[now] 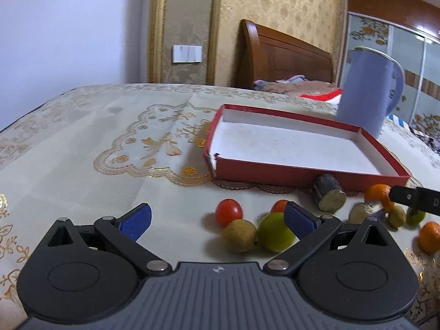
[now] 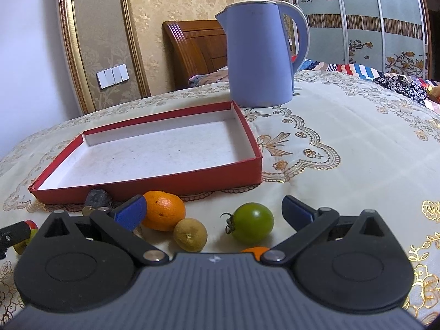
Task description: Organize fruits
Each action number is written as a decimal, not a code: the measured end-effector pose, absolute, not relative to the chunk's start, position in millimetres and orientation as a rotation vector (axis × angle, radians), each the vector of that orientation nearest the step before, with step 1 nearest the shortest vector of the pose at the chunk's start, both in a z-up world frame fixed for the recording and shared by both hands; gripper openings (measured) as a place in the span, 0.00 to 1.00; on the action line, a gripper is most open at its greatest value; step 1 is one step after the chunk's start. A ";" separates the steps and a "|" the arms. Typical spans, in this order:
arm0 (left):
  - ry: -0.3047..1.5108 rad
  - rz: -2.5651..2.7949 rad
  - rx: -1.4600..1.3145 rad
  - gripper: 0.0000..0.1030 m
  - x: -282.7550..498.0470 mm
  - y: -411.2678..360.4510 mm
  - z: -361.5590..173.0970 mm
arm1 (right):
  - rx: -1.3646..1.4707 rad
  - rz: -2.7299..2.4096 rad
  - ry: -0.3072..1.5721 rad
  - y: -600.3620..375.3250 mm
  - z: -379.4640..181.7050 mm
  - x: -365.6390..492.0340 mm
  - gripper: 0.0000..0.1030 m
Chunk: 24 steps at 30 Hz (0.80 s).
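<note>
My worktop [image 2: 357,143] carries a red box [image 2: 154,184] with nothing in it, and a blue kettle [image 2: 258,55] stands just beyond its far right corner. The fruits all lie on the cloth near the box's front wall. On my right, an orange [image 2: 165,210], a brownish fruit [image 2: 190,234] and a green tomato [image 2: 252,222] sit between my right tongs [image 2: 214,211], spread wide. On my left, a red tomato [image 1: 228,212] and a green fruit [image 1: 275,231] sit before my left tongs [image 1: 217,217], also wide apart and holding nothing.
</note>
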State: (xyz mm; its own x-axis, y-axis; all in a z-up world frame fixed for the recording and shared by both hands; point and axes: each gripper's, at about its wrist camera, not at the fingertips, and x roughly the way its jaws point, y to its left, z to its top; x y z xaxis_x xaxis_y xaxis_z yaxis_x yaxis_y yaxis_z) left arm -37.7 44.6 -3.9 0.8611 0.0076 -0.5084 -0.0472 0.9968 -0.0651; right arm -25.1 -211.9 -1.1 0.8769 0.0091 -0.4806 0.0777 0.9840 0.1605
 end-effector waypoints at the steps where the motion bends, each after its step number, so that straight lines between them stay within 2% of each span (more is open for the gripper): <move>1: 0.532 0.025 -0.071 1.00 -37.8 43.7 -4.0 | 0.181 -0.036 0.498 -212.4 -1.0 -25.7 1.00; 24: 0.576 -0.016 0.011 1.00 -53.1 43.7 -6.4 | 0.227 -0.036 0.488 -219.5 -0.5 -29.3 1.00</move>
